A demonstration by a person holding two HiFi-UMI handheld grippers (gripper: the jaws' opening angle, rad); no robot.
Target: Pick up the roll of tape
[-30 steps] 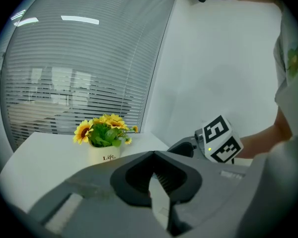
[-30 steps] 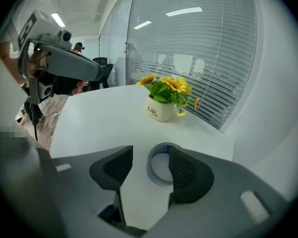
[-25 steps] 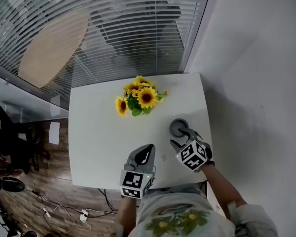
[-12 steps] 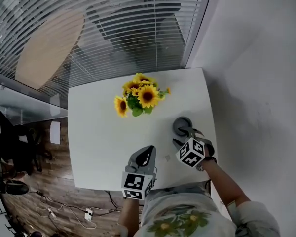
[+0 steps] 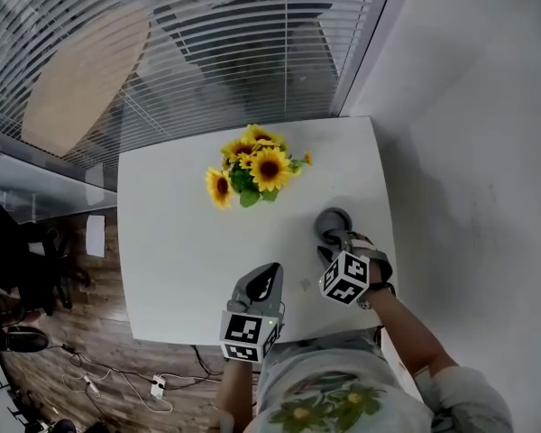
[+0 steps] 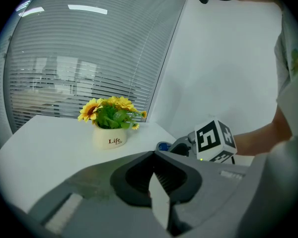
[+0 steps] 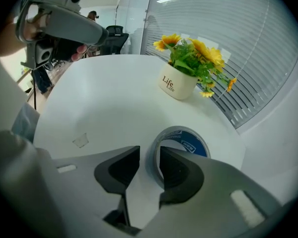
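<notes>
The roll of grey tape [image 5: 332, 222] with a blue inner label [image 7: 192, 142] lies flat on the white table [image 5: 171, 251] near its right edge. My right gripper [image 5: 334, 244] points steeply down over it. In the right gripper view the jaws [image 7: 149, 157] straddle the roll's near wall, one inside the hole and one outside. They are closing, with a gap left at the outer jaw. My left gripper [image 5: 269, 271] hovers near the table's front edge, empty, its jaws [image 6: 154, 155] together. A blue sliver of the tape [image 6: 163, 146] shows in the left gripper view.
A white pot of sunflowers [image 5: 252, 174] stands at the table's back middle, also as the pot [image 7: 176, 86] beyond the tape. A small clear scrap [image 7: 80, 141] lies between the grippers. Window blinds run behind the table, a white wall on the right.
My right gripper has sunk onto the tape roll and its jaws have narrowed around the roll's wall. The left gripper has barely moved.
</notes>
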